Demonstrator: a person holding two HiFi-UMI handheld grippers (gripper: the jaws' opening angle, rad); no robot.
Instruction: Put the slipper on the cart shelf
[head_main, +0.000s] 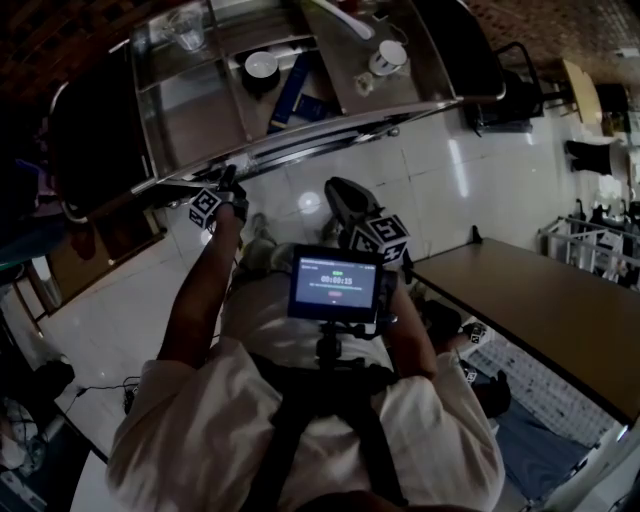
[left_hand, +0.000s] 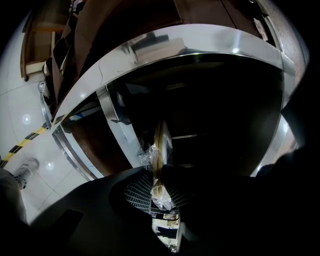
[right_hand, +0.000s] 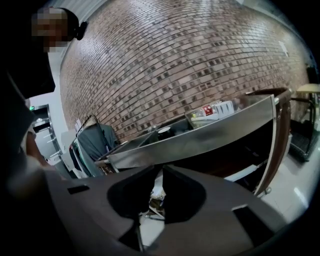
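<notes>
Left hand-held gripper (left_hand: 159, 174), pinching slipper (left_hand: 162, 142), seemingly bagged

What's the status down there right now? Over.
Left gripper shut on plastic-wrapped slipper, close to the cart. Right gripper jaws together, nothing seen held. Slipper not yet on a shelf. No obstruction seen.

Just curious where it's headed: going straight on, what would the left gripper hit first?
Likely nothing at once: the left gripper, clamping the wrapped slipper, points into the dark space under the cart's metal rim. Depth in there is unclear.
</notes>
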